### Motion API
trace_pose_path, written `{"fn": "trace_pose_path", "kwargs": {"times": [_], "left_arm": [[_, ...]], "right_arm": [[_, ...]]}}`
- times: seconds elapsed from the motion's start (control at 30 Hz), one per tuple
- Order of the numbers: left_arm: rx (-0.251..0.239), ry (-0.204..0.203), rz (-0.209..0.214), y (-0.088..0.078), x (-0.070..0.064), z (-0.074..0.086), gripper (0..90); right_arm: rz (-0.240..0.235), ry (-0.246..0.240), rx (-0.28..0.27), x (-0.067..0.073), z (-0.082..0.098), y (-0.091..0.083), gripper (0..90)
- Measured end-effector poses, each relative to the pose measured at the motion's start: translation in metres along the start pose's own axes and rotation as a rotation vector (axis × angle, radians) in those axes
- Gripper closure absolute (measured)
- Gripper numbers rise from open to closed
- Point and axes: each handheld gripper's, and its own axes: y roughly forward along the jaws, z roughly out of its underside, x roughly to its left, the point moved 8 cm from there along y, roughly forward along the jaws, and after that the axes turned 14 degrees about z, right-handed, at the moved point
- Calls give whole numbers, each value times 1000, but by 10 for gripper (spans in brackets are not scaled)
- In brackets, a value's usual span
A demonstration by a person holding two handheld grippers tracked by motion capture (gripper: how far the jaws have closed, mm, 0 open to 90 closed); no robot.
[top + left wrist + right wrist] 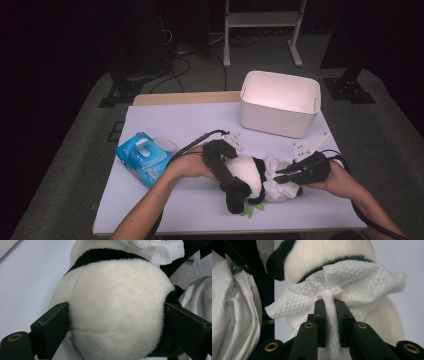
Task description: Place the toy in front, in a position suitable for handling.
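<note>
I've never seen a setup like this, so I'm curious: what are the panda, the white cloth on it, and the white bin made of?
Panda: plush fabric, likely synthetic; its short soft pile shows up close, and it bulges between the left tongs.
Cloth: looks like a nonwoven wipe, matte with a dimpled embossed pattern, pinched by the right tongs.
Bin: probably moulded plastic, smooth with rounded corners.

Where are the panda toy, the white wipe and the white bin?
panda toy (112, 307), left gripper view, on its white belly.
white wipe (352, 280), right gripper view, on its dimpled spread part.
white bin (275, 117), high view, on its front wall.
</note>
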Motion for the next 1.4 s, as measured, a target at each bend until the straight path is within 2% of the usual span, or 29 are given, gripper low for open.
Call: {"fn": "trace_pose_path", "kwargs": {"times": [0.07, 0.13, 0.23, 0.43, 0.53, 0.67, 0.73, 0.9, 0.97, 1.13, 1.17, 1.23, 1.33, 1.4], "left_arm": [[-4, 13, -7, 1, -2, 0, 139], [11, 27, -7, 3, -4, -1, 150], [37, 52, -32, 4, -6, -4, 149], [22, 65, -53, 3, 1, -12, 150], [57, 89, -75, 4, 4, -22, 150], [98, 99, -94, 3, 9, -29, 150], [97, 89, -82, 0, 10, -30, 151], [102, 57, -12, 0, 5, -30, 147], [102, 52, -9, 1, 5, -30, 147], [171, 59, -17, 16, 7, -24, 116], [184, 66, -22, 22, 7, -22, 133], [198, 82, -37, 27, 7, -18, 241], [163, 104, -95, 18, 7, -21, 443], [138, 107, -114, 12, 8, -23, 481]], "right_arm": [[0, 0, -22, 1, -4, -3, 803], [15, -4, -50, -1, -12, -6, 803], [49, -15, -46, -9, -18, -4, 803], [31, 25, -21, -13, -6, 5, 804], [46, 39, -15, -11, 1, 1, 804], [61, 47, -25, -8, 7, -2, 804], [62, 58, -34, -6, 9, -3, 805], [28, 56, -42, 1, 10, 0, 805], [20, 41, -38, 3, 8, 3, 806], [4, 13, -18, 10, 6, 8, 806], [1, 12, -15, 10, 6, 9, 806], [-6, 9, -4, 11, 6, 11, 806], [6, 6, -14, 8, 4, 10, 806], [19, 21, -38, 2, 0, 6, 805]]}}
